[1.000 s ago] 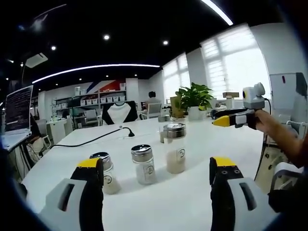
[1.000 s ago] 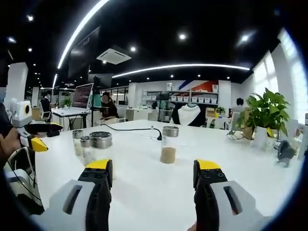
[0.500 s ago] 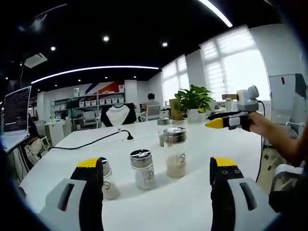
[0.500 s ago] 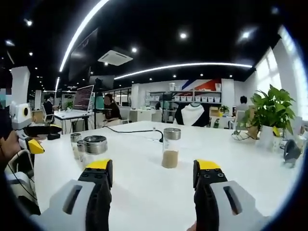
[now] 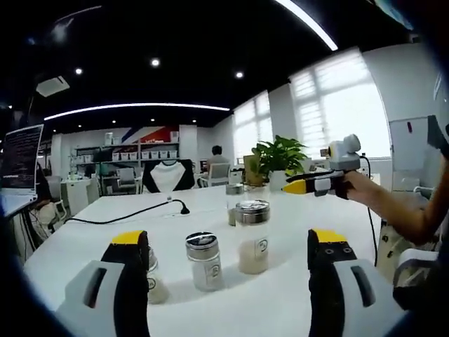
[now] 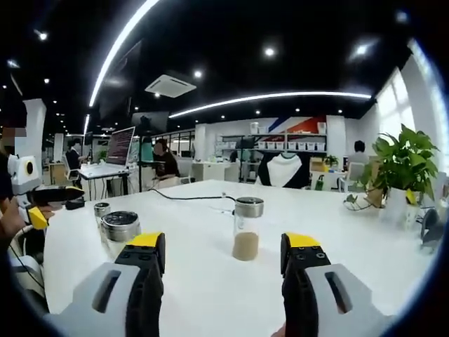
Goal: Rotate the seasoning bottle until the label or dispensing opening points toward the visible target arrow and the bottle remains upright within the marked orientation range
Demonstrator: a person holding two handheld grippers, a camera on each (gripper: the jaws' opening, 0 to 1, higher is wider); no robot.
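Straight ahead of my left gripper [image 5: 228,240] a tall seasoning bottle [image 5: 253,227] with a metal lid and sandy powder stands upright on the white table [image 5: 280,309]. A shorter shaker [image 5: 203,261] stands to its left. A third shaker [image 5: 153,278] is half hidden behind the left jaw. The left gripper is open and holds nothing. My right gripper [image 5: 306,185] reaches in from the right above the table, apart from the bottles. In the right gripper view, my right gripper [image 6: 224,242] is open just short of a bottle [image 6: 246,228] holding brown powder. Two lidded shakers [image 6: 120,227] stand at the left.
A potted plant [image 5: 280,154] and another jar [image 5: 233,203] stand at the table's far side. A black cable [image 5: 130,215] runs across the tabletop. The left gripper [image 6: 38,209], held by a hand, shows at the left of the right gripper view. Desks, shelves and seated people fill the room behind.
Both views have shifted a little with the hands. The right gripper has drifted left in the left gripper view. The bottles stand where they were and both grippers stay open.
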